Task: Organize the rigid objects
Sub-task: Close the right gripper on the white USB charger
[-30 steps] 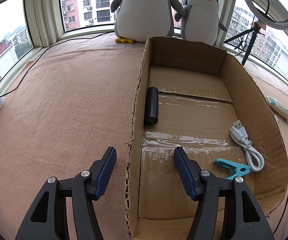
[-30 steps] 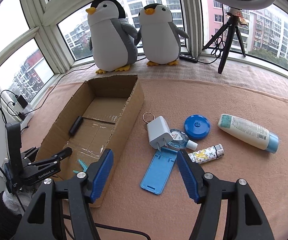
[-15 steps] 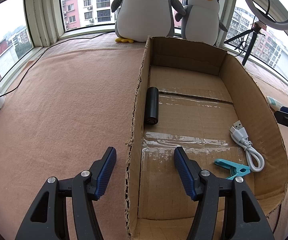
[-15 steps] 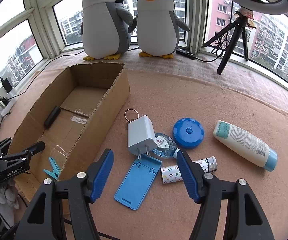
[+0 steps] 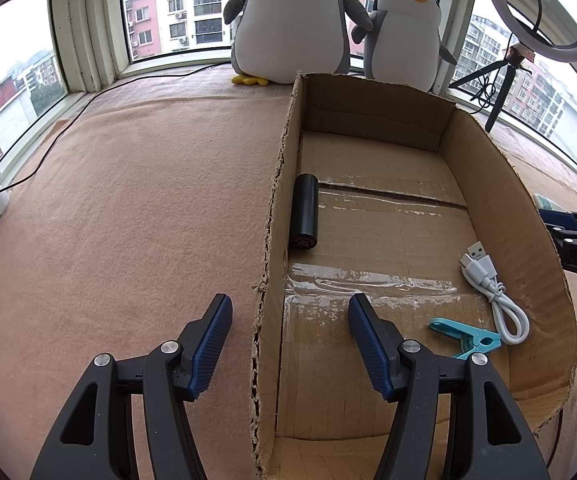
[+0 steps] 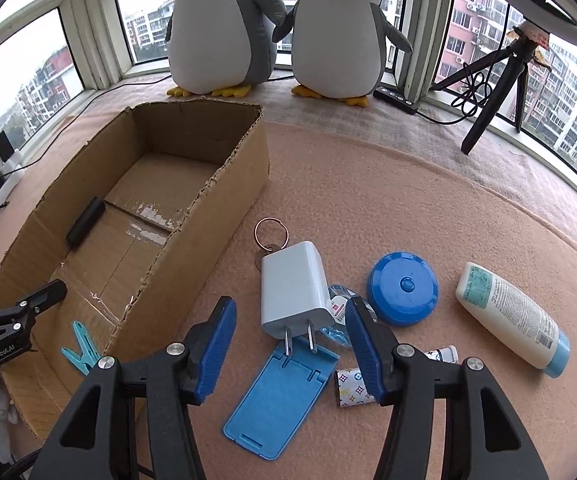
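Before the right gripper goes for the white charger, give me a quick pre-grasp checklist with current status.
1. right gripper open and empty: ok.
2. white charger framed between its fingers: ok.
3. Charger free of neighbours: not ok, its prongs lie over the blue phone stand, and a small clear bottle lies beside it.
4. cardboard box has bare floor space: ok.
5. left gripper open, straddling the box wall: ok.

Your right gripper (image 6: pixel 288 332) is hanging wide open over the white charger (image 6: pixel 293 290), which is lying across the blue stand (image 6: pixel 284 396); a small bottle (image 6: pixel 342 314) and patterned tube (image 6: pixel 354 387) are crowding its right finger. The cardboard box (image 6: pixel 224 196) wall is blocking the left; open carpet (image 6: pixel 388 192) is lying beyond.
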Tool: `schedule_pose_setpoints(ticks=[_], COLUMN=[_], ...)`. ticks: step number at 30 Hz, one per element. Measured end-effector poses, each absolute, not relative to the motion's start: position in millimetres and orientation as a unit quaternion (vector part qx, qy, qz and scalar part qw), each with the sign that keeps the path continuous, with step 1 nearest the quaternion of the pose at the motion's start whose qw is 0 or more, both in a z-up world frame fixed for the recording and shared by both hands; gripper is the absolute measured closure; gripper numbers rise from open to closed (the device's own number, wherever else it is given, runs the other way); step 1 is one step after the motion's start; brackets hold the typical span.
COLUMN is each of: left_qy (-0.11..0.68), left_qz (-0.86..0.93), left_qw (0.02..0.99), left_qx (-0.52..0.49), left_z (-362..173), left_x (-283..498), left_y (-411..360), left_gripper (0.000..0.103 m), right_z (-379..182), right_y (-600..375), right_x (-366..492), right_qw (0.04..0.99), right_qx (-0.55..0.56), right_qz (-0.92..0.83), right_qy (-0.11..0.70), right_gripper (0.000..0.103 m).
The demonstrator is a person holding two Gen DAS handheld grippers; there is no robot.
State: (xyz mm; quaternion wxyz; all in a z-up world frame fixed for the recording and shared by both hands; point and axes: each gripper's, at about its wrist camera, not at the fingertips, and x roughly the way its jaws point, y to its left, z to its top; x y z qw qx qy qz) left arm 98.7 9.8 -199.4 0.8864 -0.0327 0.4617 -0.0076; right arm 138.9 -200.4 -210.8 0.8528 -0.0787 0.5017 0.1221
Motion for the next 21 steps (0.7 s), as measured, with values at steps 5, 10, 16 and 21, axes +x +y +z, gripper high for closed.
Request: schedule_pose_setpoints(ticks=[5,10,16,21], left_qy=[0.462,0.462,0.461,0.461], left_qz=[-0.008,-0.007,-0.008,-0.008], left_qw=[0.886,0.886,0.887,0.887], left_qx=[-0.033,-0.033,-0.032,-0.032], left_z=[-199,-199,-200,-200], left_x=[98,99,98,98], left_y=[10,10,11,11], left_gripper=[0.038,0.038,0.038,0.038], right_z=[-214,-213,-214,-215], right_y=[-197,-197,-191,-185], right_x=[145,151,151,152], right_qw=[0.850,0.850,0.848,0.846], right_qx=[-0.083,-0.087,-0.106,-0.127], right_qz=[0.123,0.122,0.120,0.118], right_qy=[0.505,0.506,0.505,0.504], right_gripper=[0.061,0.068,0.068,0.068])
